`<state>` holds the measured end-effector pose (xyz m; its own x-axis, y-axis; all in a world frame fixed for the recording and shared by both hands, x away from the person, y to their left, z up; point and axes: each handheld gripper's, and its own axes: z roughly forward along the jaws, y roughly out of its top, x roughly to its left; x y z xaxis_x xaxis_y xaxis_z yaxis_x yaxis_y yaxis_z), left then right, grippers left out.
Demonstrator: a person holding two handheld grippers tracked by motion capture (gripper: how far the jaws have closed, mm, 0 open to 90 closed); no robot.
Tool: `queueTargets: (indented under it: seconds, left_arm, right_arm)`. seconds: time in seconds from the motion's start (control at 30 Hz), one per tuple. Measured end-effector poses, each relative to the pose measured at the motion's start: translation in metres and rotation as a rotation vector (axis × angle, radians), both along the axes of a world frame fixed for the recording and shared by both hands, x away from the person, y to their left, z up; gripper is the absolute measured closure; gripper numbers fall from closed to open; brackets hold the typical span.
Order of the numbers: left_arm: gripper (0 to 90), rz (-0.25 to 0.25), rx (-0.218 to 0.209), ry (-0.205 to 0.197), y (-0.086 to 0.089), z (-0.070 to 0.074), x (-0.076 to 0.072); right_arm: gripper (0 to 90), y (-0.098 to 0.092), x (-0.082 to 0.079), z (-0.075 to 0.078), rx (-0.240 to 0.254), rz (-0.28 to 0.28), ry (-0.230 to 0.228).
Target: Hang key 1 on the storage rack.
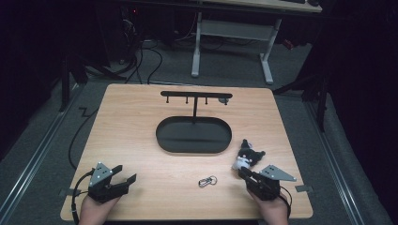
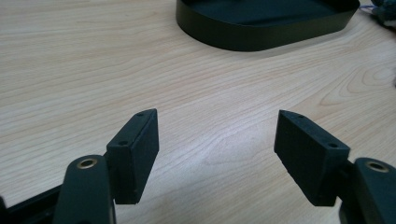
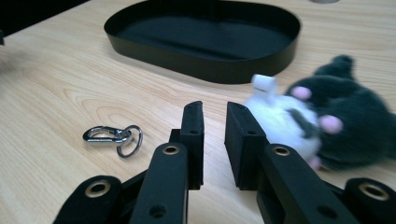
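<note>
Though near tray (image 1: 193, 135), keyring (image 1: 207, 181) unobstructed.

Tabletop (image 1: 141, 122) evenly lit from above; surrounding room dark, far corners near black. Soft shadows only. Plush toy (image 3: 327, 121) smeared by motion blur in the right gripper view; near fingers (image 3: 194, 135) slightly soft.

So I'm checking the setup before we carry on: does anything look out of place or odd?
Nothing looks damaged or spilled. The plush toy lies on its side on the bare table, beside the black tray, and the metal clasp lies loose near the front edge. The hanger bar above the tray carries neither.
</note>
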<state>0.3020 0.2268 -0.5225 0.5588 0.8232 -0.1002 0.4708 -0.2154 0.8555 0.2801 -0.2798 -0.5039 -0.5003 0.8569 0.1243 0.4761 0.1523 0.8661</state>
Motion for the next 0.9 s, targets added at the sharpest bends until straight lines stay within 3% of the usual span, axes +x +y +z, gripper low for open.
queueTargets:
  seconds: [0.1, 0.2, 0.4, 0.57, 0.67, 0.9]
  left_arm:
    - [31.4, 0.015, 0.011, -0.005, 0.004, 0.000, -0.005]
    - [31.4, 0.027, 0.031, -0.001, 0.007, -0.002, -0.011]
    - [31.4, 0.038, 0.032, -0.008, 0.010, -0.001, -0.021]
    - [31.5, 0.033, 0.046, -0.016, 0.007, 0.000, -0.024]
    - [31.5, 0.024, 0.055, -0.025, 0.005, 0.001, -0.024]
    - [31.4, -0.008, 0.049, -0.030, -0.005, 0.002, -0.016]
  right_arm:
    - [78.0, 0.009, 0.010, -0.003, -0.007, 0.010, 0.015]
    - [90.0, 0.017, 0.019, -0.004, -0.032, 0.021, 0.016]
    - [90.0, 0.032, 0.033, -0.007, -0.073, 0.036, 0.028]
    - [89.6, 0.030, 0.038, -0.011, -0.104, 0.009, 0.038]
    - [89.1, 0.023, 0.038, -0.013, -0.092, -0.011, 0.060]
    - [88.0, 0.009, 0.029, -0.014, -0.075, -0.040, 0.066]
